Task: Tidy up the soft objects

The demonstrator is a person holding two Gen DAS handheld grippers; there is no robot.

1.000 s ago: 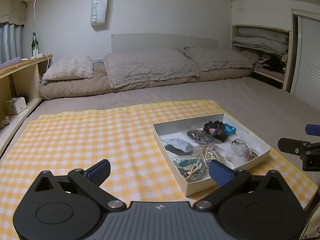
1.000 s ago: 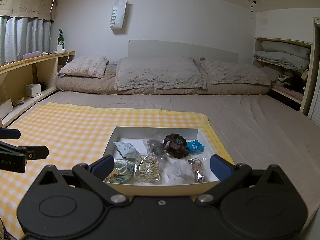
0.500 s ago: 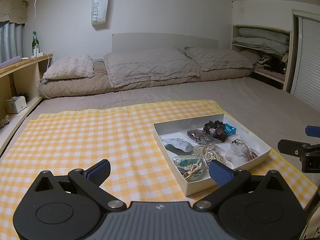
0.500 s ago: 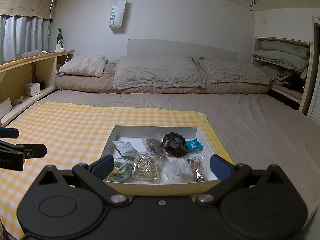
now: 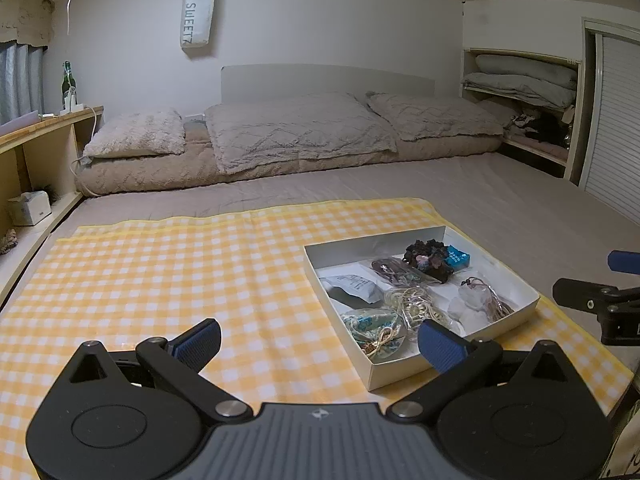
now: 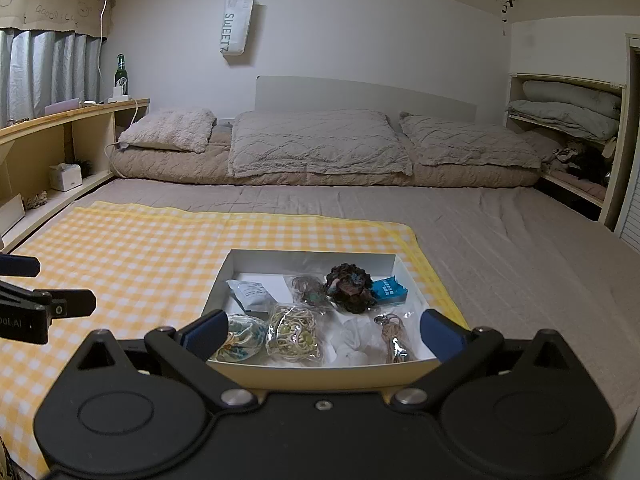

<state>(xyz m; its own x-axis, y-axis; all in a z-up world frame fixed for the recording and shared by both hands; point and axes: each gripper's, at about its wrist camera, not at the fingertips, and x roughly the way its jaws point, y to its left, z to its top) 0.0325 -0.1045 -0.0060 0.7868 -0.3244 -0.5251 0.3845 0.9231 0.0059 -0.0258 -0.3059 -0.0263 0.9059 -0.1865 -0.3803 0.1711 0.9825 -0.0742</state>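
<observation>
A shallow white box [image 5: 528,304] [image 6: 312,258] sits on a yellow checked cloth [image 5: 160,280] [image 6: 140,248] on the bed. It holds several soft items: a dark scrunchie [image 5: 428,254] [image 6: 350,282], a blue packet [image 6: 390,290], a grey pouch [image 5: 356,286] [image 6: 252,294], bagged cords [image 6: 294,334] and a patterned blue pouch [image 5: 372,320] [image 6: 240,338]. My left gripper [image 5: 320,340] is open and empty, left of the box. My right gripper [image 6: 324,330] is open and empty, just before the box's near wall.
Pillows [image 6: 320,142] lie along the headboard. A wooden shelf [image 6: 60,140] with a tissue box [image 6: 66,176] runs on the left. Folded bedding [image 6: 568,108] fills a shelf at the right. A bag [image 6: 236,24] hangs on the wall.
The right gripper has drifted slightly nearer to the box. The left gripper has barely moved. Both stay open.
</observation>
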